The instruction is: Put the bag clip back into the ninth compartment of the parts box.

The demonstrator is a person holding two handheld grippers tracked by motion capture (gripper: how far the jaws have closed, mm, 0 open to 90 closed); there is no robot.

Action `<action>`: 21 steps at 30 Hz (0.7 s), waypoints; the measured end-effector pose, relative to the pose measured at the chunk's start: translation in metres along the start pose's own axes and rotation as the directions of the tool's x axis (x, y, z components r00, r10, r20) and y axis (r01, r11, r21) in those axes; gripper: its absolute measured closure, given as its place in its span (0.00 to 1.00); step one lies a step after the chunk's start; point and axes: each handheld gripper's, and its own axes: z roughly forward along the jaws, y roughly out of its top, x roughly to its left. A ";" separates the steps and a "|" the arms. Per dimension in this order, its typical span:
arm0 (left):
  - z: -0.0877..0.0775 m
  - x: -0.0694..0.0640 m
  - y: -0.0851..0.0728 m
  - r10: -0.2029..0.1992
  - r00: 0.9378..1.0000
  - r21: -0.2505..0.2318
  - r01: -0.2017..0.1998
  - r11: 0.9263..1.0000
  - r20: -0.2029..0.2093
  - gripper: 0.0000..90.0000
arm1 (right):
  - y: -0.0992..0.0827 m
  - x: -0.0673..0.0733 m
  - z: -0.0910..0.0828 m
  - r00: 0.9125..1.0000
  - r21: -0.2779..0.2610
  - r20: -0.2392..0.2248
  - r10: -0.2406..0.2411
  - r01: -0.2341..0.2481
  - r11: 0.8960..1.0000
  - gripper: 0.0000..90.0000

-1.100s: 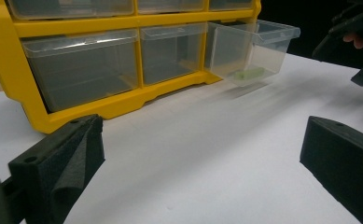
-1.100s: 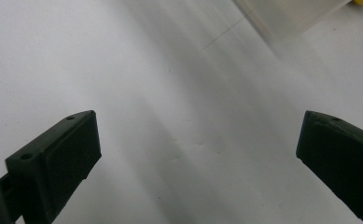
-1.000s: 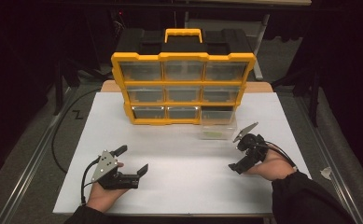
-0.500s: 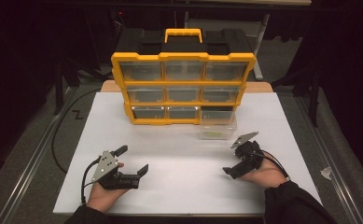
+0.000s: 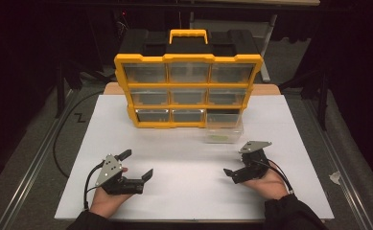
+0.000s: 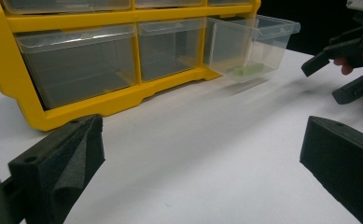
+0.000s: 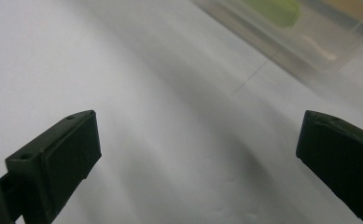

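Yellow plastic frames the organiser cabinet (image 5: 188,91) that we find standing at the far middle of the white surface (image 5: 184,158), a carrying handle on its black top and three rows of three clear drawers in its front. We note that the bottom right drawer (image 5: 224,127) is pulled out toward the person and rests on the surface in front of its bay; the other drawers sit flush. A small pale green piece (image 5: 217,138) lies on the floor of the pulled-out drawer; we cannot tell what it is.

We record the left gripper (image 5: 135,164) low at the near left of the surface, held in the person's left hand (image 5: 106,201), its jaws spread wide with nothing between them. From the left gripper view, those jaws frame bare white surface, with the cabinet's bottom row and the open drawer (image 6: 251,44) ahead and the green piece (image 6: 247,70) visible through the clear wall.

We record the right gripper (image 5: 239,161) at the near right, held in the person's right hand (image 5: 270,183), just in front of the open drawer and apart from it. Its jaws are likewise wide and empty. In the right gripper view, the drawer's corner (image 7: 305,32) and the green piece (image 7: 275,10) sit at the top edge, beyond the jaws. The two grippers are well apart from each other.
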 end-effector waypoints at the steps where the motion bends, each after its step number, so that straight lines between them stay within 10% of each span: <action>1: 0.000 0.000 0.000 -0.001 1.000 0.002 0.001 1.000 0.002 0.00 | 0.000 0.000 -0.001 1.000 -0.022 -0.003 0.010 -0.010 1.000 0.01; 13: 0.002 0.001 -0.001 -0.005 1.000 0.015 0.005 1.000 0.008 0.00 | -0.004 0.014 -0.011 0.997 -0.272 0.000 0.081 -0.078 0.959 0.01; 21: 0.005 -0.001 -0.002 -0.008 1.000 0.025 0.007 1.000 0.012 0.00 | -0.022 0.013 -0.018 0.992 -0.321 0.031 0.124 -0.107 0.941 0.01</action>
